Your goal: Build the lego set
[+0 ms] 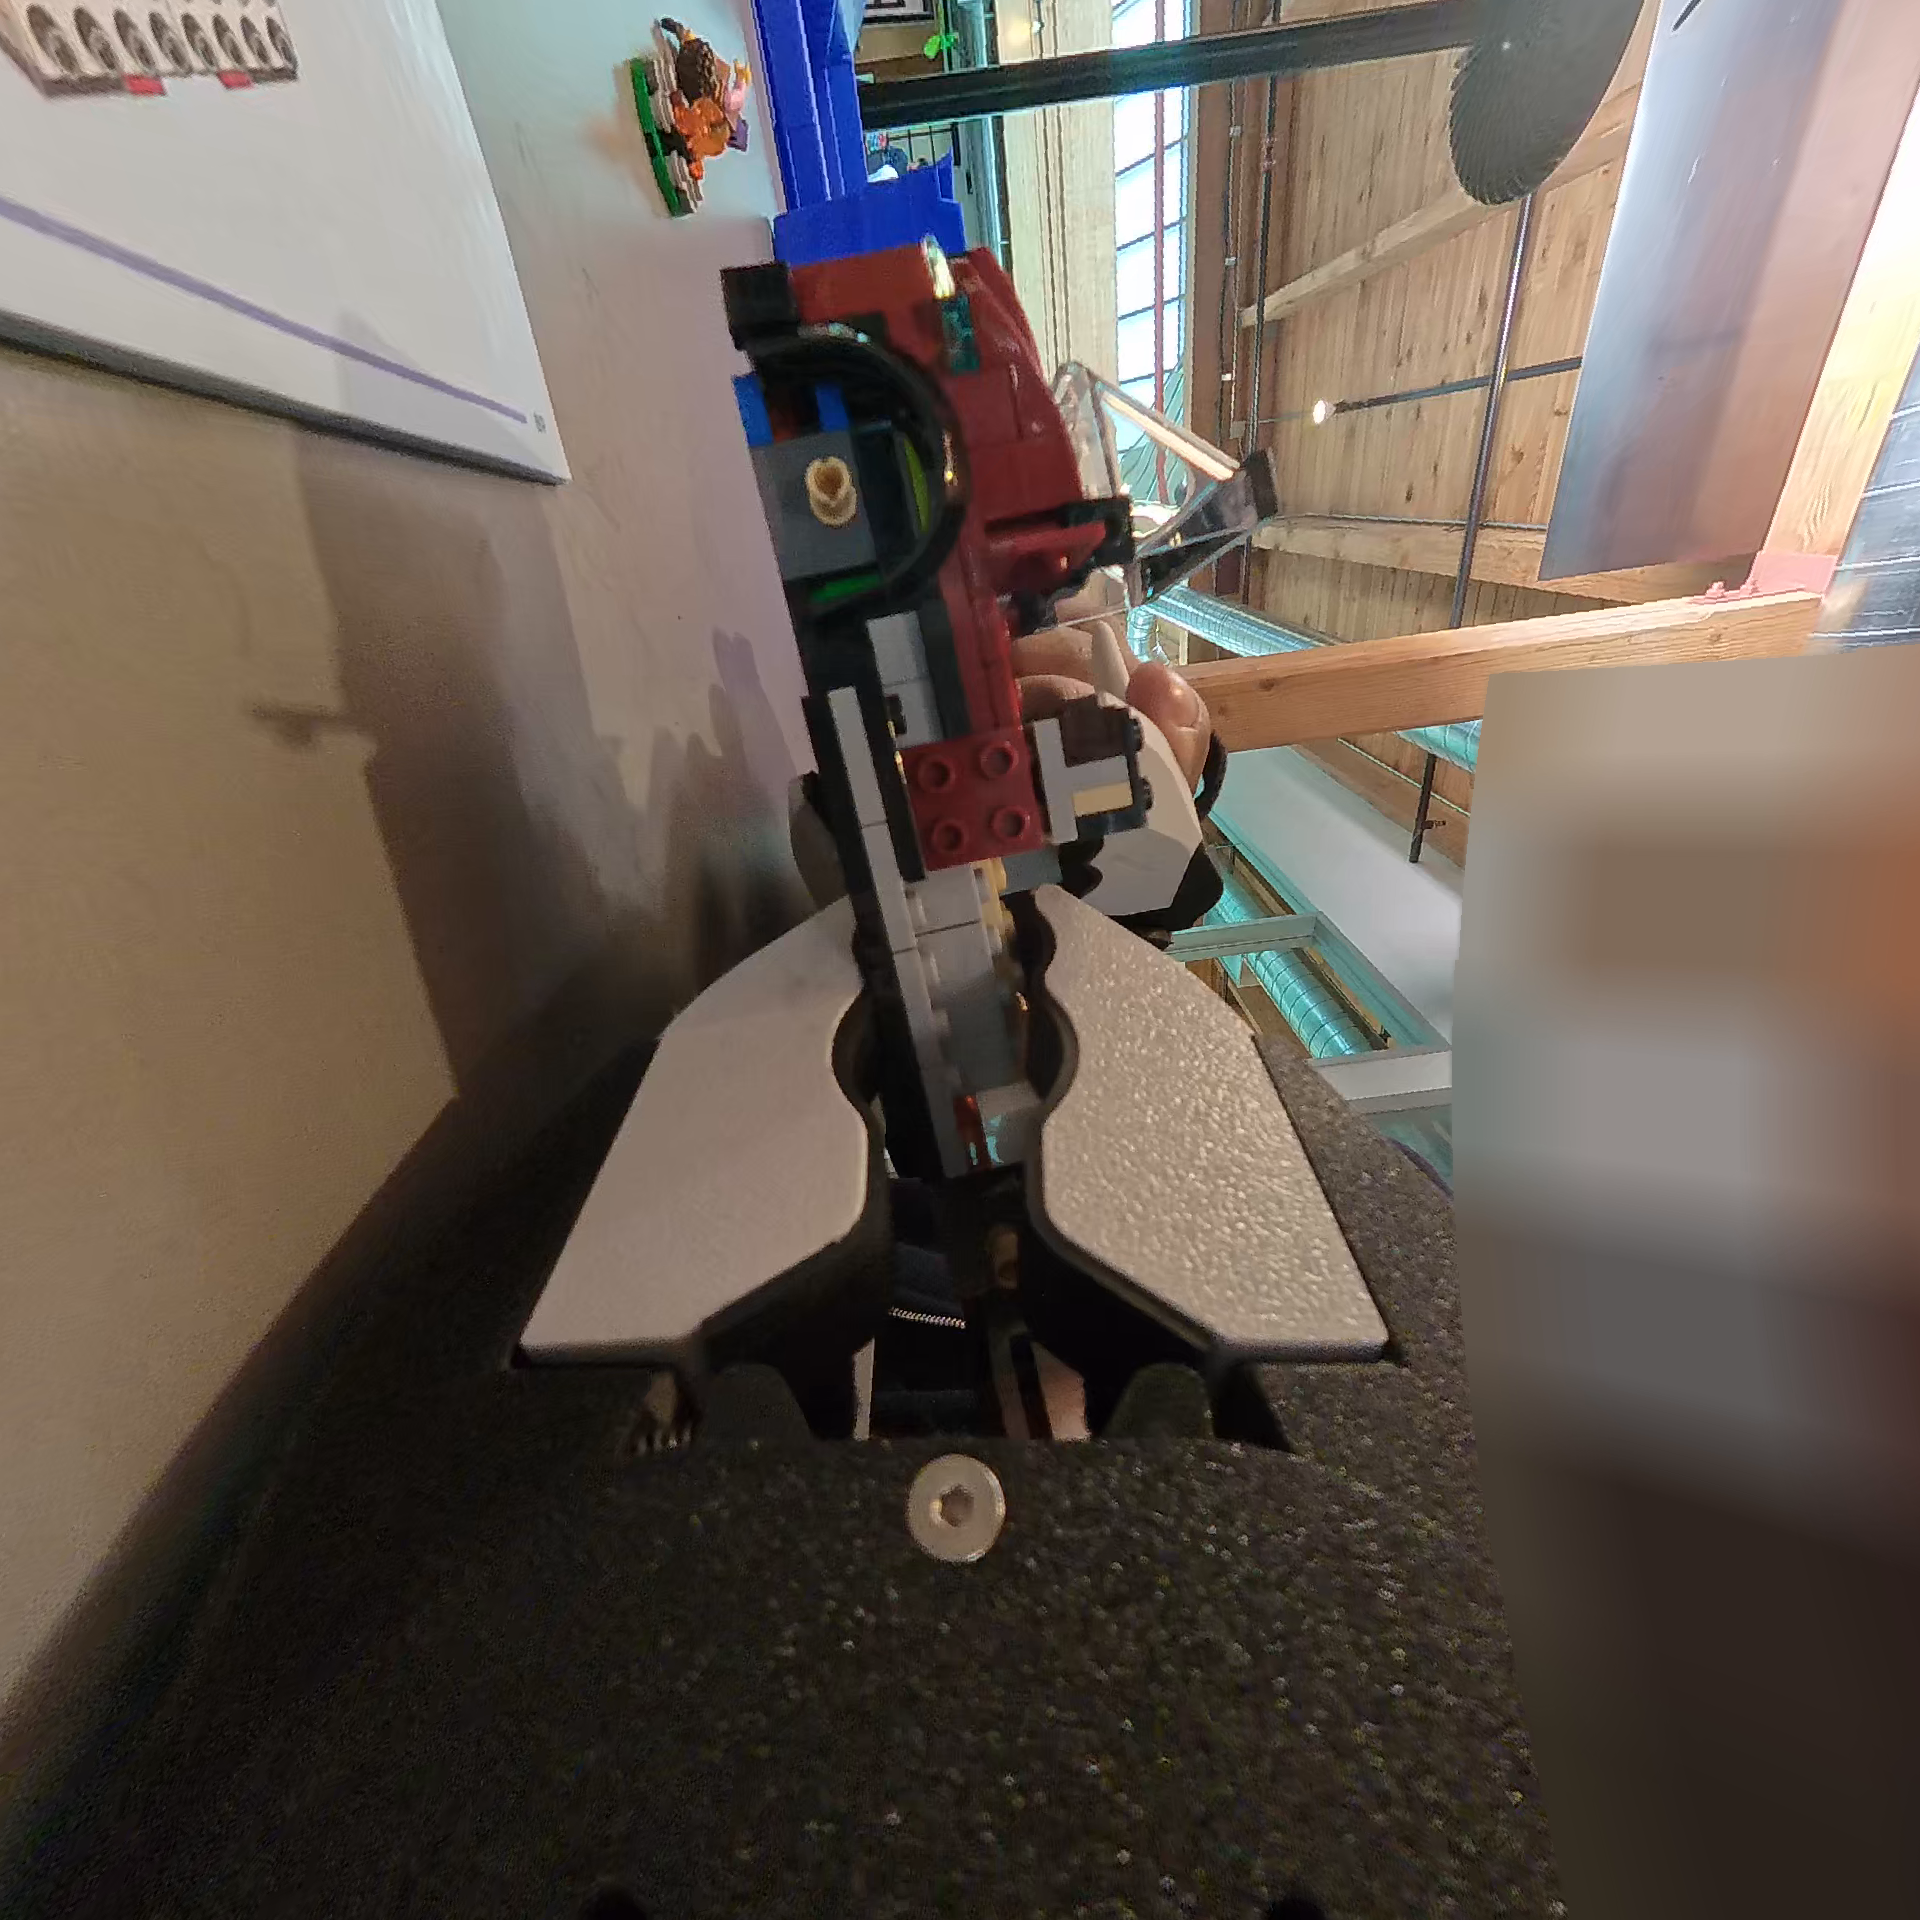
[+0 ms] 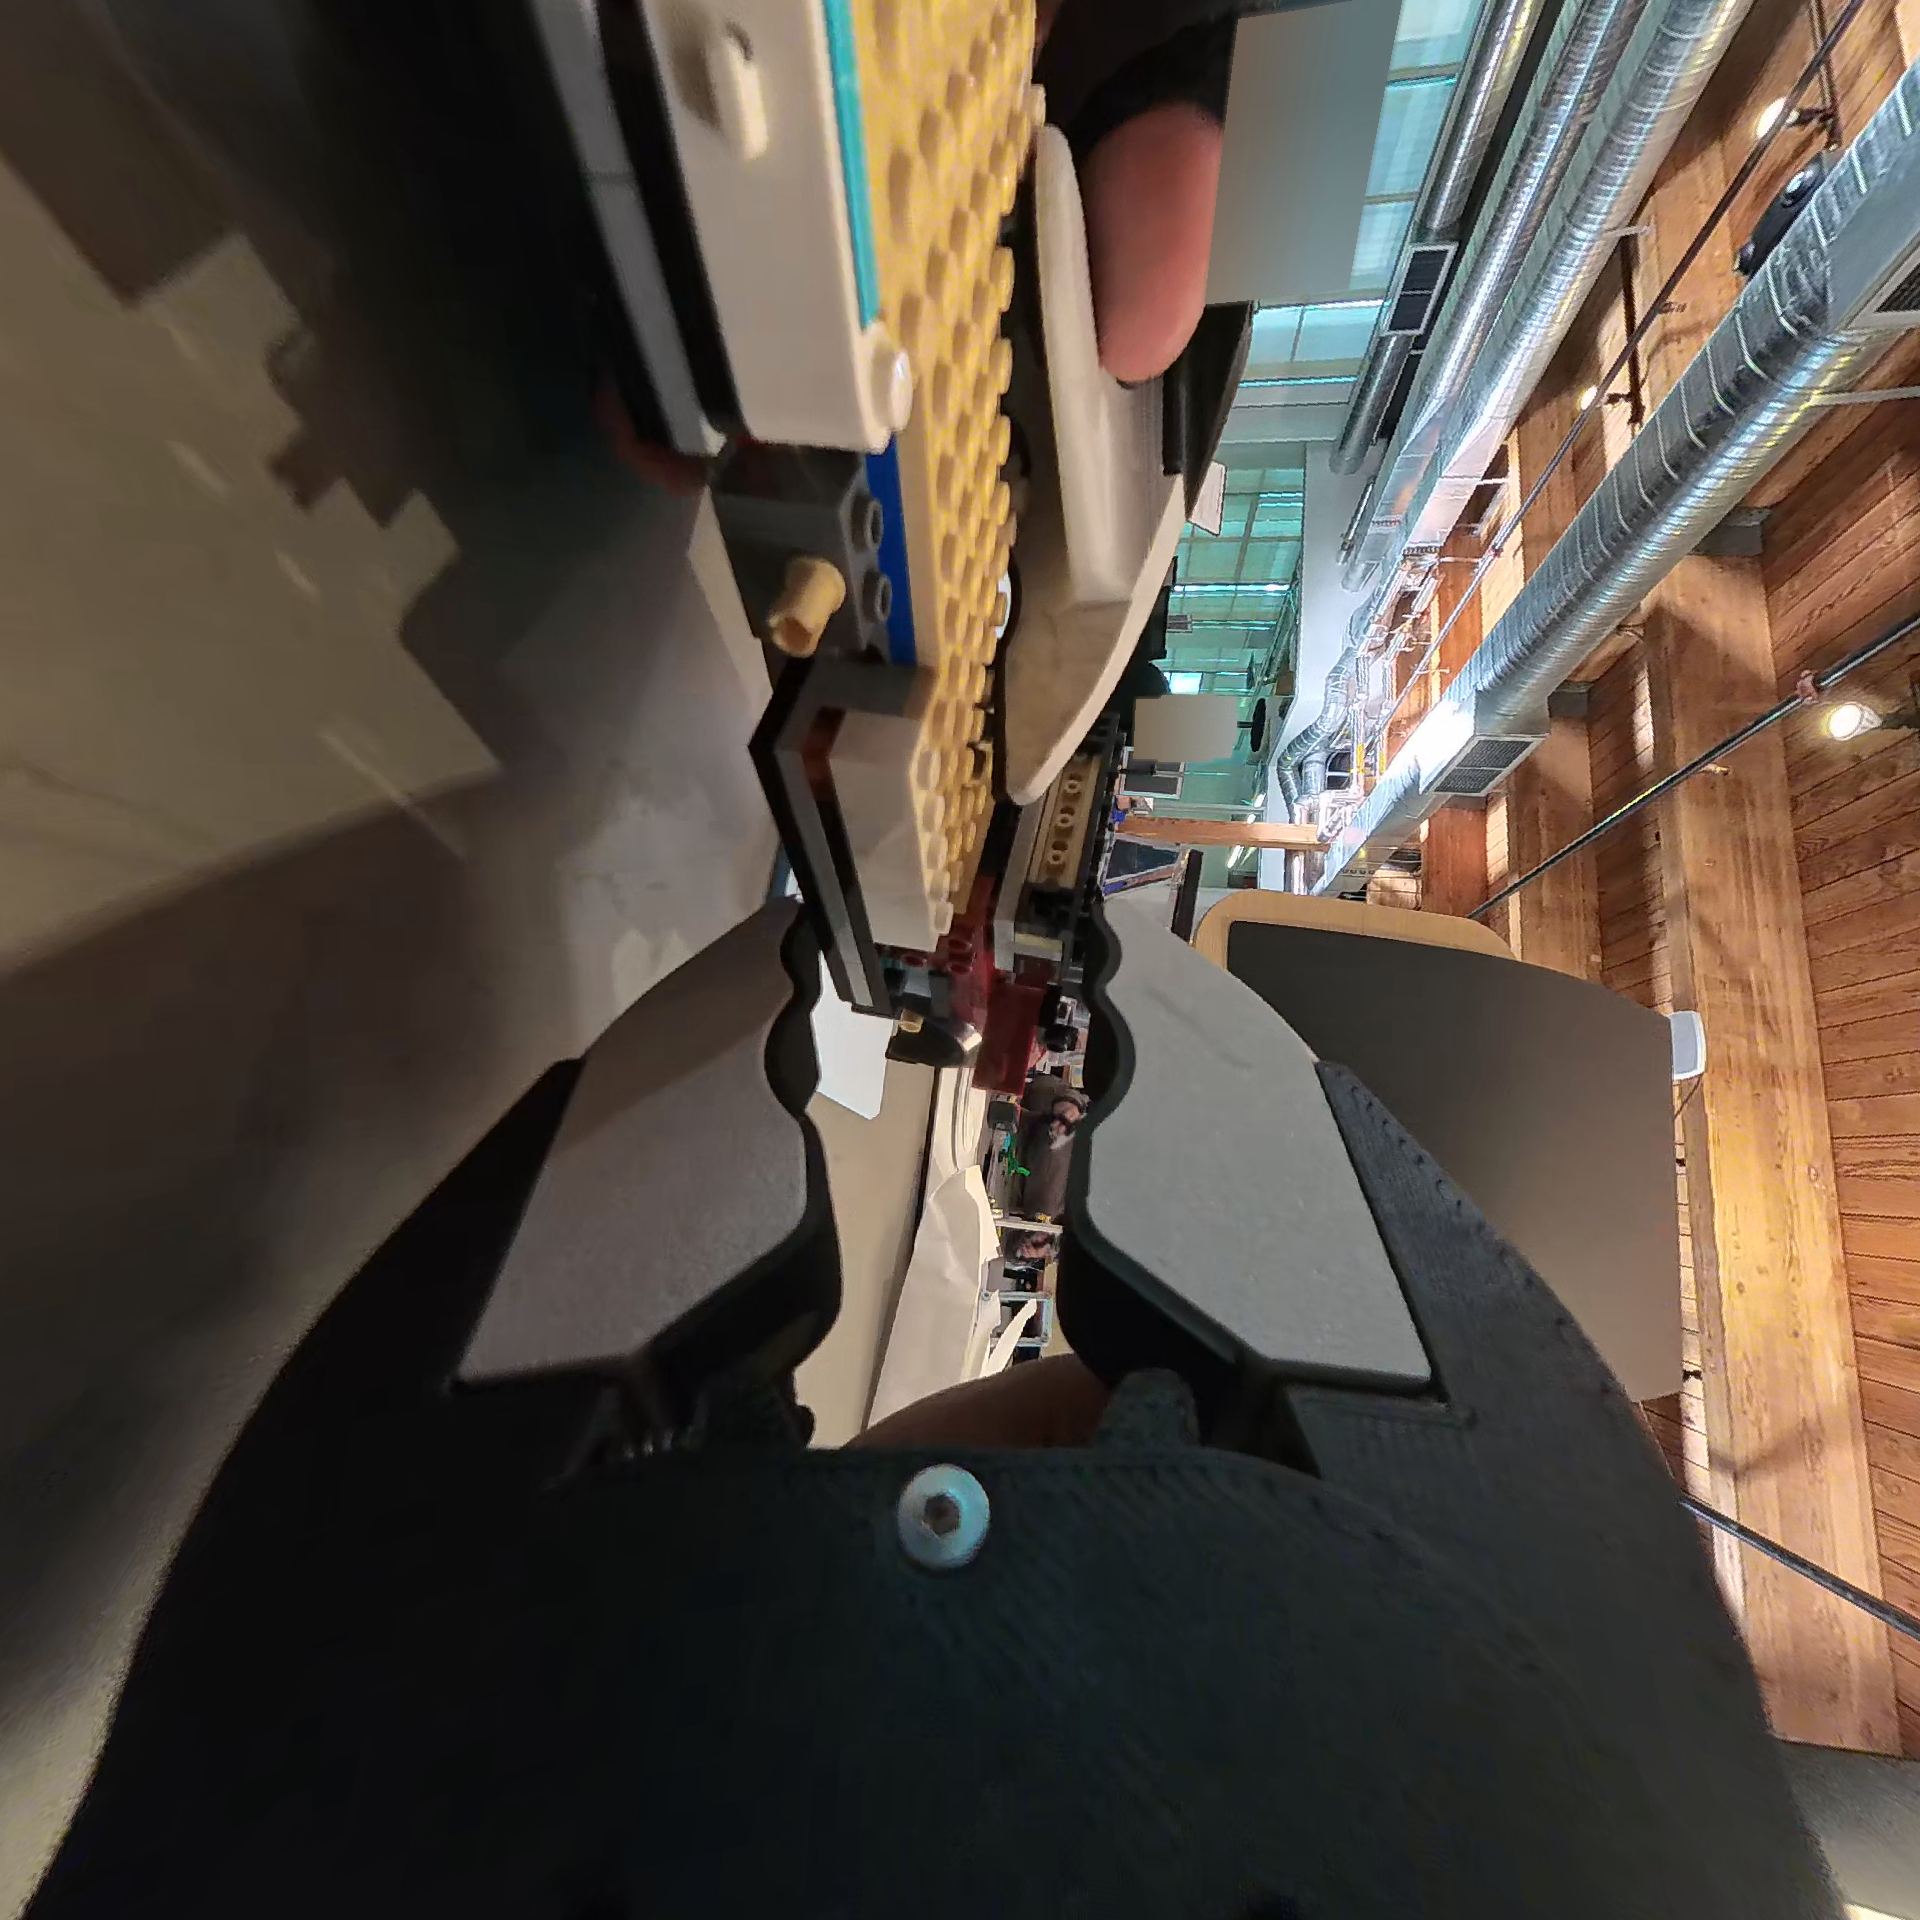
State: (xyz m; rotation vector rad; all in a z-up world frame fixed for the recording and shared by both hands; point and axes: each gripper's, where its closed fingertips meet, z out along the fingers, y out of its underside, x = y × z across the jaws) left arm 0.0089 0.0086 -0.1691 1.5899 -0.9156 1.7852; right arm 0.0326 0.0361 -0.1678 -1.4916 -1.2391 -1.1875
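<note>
Fingers of the left gripper (image 1: pixel 951 1023) press on the grey and black lower end of a brick-built model (image 1: pixel 914 582), which runs up the centre of the left wrist view — dark red bodywork and a clear windscreen at its far end. Centre frame in the right wrist view, the right gripper (image 2: pixel 945 997) sits partly open around the model's dark red and black end; whether its fingers press there cannot be told.

A pale table top (image 1: pixel 644 343) carries a white board (image 1: pixel 260 239) and a small colourful brick figure (image 1: pixel 694 109).
</note>
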